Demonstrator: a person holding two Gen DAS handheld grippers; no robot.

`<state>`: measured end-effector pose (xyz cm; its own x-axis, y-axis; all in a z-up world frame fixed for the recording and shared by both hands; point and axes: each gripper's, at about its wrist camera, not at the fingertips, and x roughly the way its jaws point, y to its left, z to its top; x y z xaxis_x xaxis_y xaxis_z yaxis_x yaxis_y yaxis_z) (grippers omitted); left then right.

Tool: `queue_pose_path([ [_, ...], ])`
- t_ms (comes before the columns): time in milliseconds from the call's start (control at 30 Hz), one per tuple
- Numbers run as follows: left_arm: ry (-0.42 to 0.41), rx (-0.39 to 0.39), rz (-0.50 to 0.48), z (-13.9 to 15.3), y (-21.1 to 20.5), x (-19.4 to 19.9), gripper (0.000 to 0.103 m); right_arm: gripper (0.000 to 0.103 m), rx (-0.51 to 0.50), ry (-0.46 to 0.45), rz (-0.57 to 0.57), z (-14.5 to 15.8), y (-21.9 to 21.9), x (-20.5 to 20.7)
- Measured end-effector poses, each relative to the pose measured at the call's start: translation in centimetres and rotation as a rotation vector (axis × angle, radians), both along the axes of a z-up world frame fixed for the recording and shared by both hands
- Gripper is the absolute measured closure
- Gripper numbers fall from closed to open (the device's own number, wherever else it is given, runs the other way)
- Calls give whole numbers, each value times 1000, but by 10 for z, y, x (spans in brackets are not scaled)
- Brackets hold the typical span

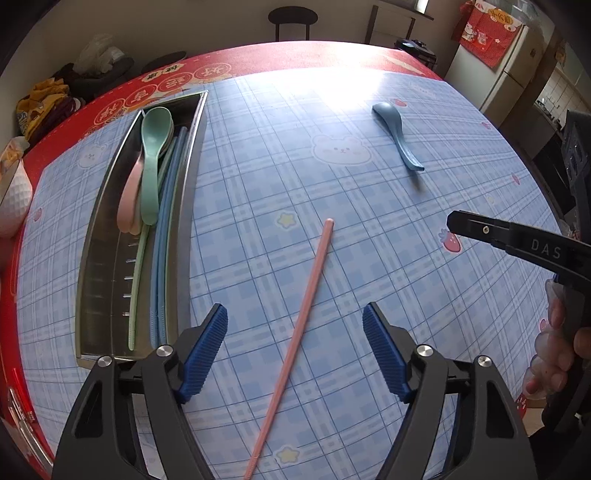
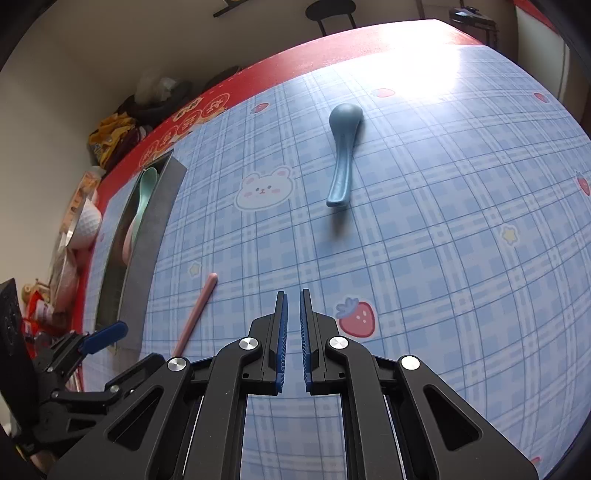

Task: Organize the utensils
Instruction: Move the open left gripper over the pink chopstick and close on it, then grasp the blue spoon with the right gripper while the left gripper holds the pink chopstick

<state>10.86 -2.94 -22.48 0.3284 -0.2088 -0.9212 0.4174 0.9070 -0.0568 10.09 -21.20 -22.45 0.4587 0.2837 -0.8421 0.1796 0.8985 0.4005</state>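
Note:
A pink chopstick (image 1: 291, 343) lies slantwise on the blue checked tablecloth, passing between the fingers of my left gripper (image 1: 295, 314). That gripper is open, and its blue pads (image 1: 207, 347) stand clear of the chopstick on both sides. To the left a long metal tray (image 1: 99, 236) holds a green spoon (image 1: 153, 155), a pink spoon (image 1: 129, 199), blue chopsticks (image 1: 164, 236) and a green chopstick. A blue spoon (image 2: 343, 147) lies alone farther out, bowl away from me. My right gripper (image 2: 293, 295) hovers over the cloth, shut with nothing in it. The pink chopstick (image 2: 195, 314) is to its left.
A white dimpled cup (image 1: 14, 199) and snack bags (image 1: 40, 107) crowd the table's left edge beyond the tray. A red mat (image 1: 122, 99) borders the cloth. A stool (image 1: 291, 18) and a fridge (image 1: 517, 74) stand behind the table. A person's hand (image 1: 557, 350) holds the right gripper.

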Motion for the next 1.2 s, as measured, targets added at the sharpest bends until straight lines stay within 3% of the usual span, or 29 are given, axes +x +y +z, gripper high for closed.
queue_pose_path([
  [167, 52, 21, -25, -17, -11, -1, 52, 95, 26, 7, -24, -5, -16, -7],
  [333, 50, 83, -23, -27, -14, 3, 53, 95, 39, 12, -45, -9, -30, -10],
  [500, 44, 93, -23, -29, -15, 6, 54, 95, 43, 8, -66, -8, -44, -11],
  [567, 43, 91, -32, -28, -17, 6, 61, 95, 46, 11, -73, -9, -49, -12],
  [633, 44, 82, -39, -26, -21, 5, 81, 95, 50, 11, -78, -9, -52, -12],
  [800, 52, 55, -24, -26, -27, 6, 93, 95, 48, 10, -90, -8, -62, -12],
  [1200, 43, 37, 17, -27, -39, 15, 97, 95, 40, 28, -86, -13, -72, -15],
])
